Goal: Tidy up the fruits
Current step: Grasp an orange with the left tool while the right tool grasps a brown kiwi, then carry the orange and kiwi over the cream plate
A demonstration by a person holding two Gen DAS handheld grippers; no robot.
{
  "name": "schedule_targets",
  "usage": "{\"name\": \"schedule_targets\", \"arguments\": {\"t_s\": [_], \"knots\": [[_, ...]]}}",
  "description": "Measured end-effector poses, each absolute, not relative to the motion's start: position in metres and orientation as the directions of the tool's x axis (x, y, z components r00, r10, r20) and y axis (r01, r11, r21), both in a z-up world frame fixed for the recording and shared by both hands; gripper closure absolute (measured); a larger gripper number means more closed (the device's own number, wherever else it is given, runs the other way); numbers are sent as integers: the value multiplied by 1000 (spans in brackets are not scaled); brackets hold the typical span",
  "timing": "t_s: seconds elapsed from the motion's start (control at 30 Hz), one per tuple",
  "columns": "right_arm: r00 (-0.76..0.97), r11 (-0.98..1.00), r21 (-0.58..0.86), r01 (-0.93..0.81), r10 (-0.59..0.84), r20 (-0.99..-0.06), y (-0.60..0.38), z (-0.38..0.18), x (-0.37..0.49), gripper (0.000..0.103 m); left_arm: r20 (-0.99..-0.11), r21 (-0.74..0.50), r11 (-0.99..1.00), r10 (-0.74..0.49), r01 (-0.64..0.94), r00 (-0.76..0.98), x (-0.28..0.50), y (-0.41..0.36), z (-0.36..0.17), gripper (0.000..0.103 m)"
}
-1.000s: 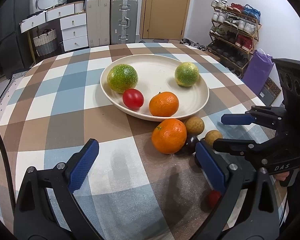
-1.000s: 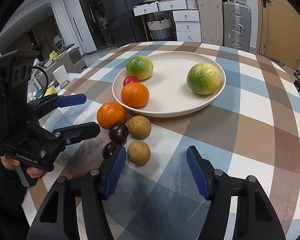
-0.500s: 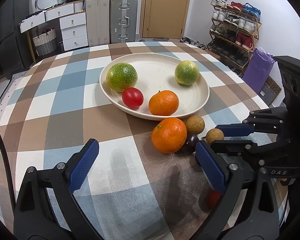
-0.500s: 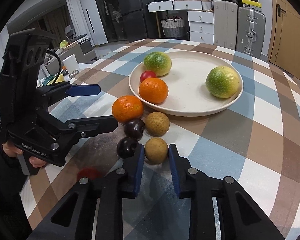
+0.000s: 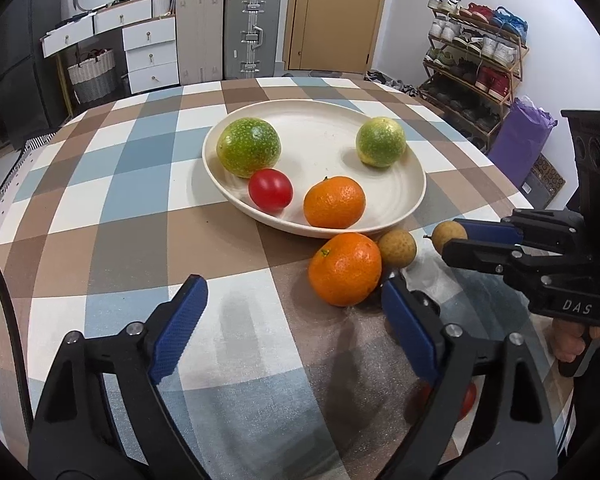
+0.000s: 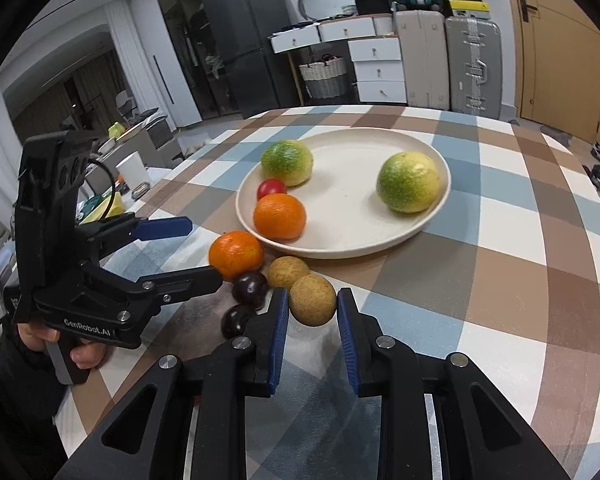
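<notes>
My right gripper (image 6: 313, 312) is pinching a small tan longan (image 6: 312, 300) between its blue pads (image 6: 279, 334), and the fruit looks lifted clear of the checked tablecloth (image 6: 500, 264), just in front of the cream plate (image 6: 432, 222). From the left wrist view the same longan (image 5: 449, 235) sits between the right gripper's fingertips, off the plate's (image 5: 414, 196) near right edge.

My left gripper (image 5: 296, 320) is spread wide with nothing between its pads, hanging over the cloth on the near side of the plate.

On the plate lie two green-yellow round fruits (image 5: 248, 153) (image 5: 381, 147), a red tomato (image 5: 270, 189) and an orange (image 5: 334, 202). Just outside the plate's near rim rests a second orange (image 5: 345, 269), touching another longan (image 5: 397, 248) beside it. In the right wrist view, two dark plums (image 6: 249, 288) (image 6: 236, 321) lie nearer to me than that orange (one touching it, I think, the other just behind my left-hand pad). A second red fruit (image 5: 466, 400) shows half hidden behind my left gripper's right finger, well away from the plate.
</notes>
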State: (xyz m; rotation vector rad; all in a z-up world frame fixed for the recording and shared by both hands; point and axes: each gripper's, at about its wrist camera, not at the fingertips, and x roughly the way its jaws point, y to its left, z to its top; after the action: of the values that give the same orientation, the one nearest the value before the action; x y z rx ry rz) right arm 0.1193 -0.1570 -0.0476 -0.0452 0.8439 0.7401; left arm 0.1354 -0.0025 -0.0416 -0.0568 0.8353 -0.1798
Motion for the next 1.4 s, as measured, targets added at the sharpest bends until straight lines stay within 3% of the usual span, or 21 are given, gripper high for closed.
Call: {"name": "schedule_targets", "arguments": {"t_s": [0.2,0.6,0.67,0.77,1.4], "knots": [[443,762,253,-596,575,-688,-159,-47,121,78,-723,-169,975,-222,145,654,139,-2,-42,19],[454,762,246,-599,576,-680,-158,-46,119,78,-714,-270,946,-322,180,622,150,-6,-46,48],[452,761,246,-601,577,-680,-158,-46,119,78,-705,-298,933,-356,199,614,149,-6,-46,62],[453,761,248,-599,578,-679,-158,-46,118,78,-700,-311,929,-367,202,612,147,-6,-45,66],[487,752,277,-598,615,-620,-165,-38,116,78,-637,-269,945,-321,187,701,129,2,-24,67]]}}
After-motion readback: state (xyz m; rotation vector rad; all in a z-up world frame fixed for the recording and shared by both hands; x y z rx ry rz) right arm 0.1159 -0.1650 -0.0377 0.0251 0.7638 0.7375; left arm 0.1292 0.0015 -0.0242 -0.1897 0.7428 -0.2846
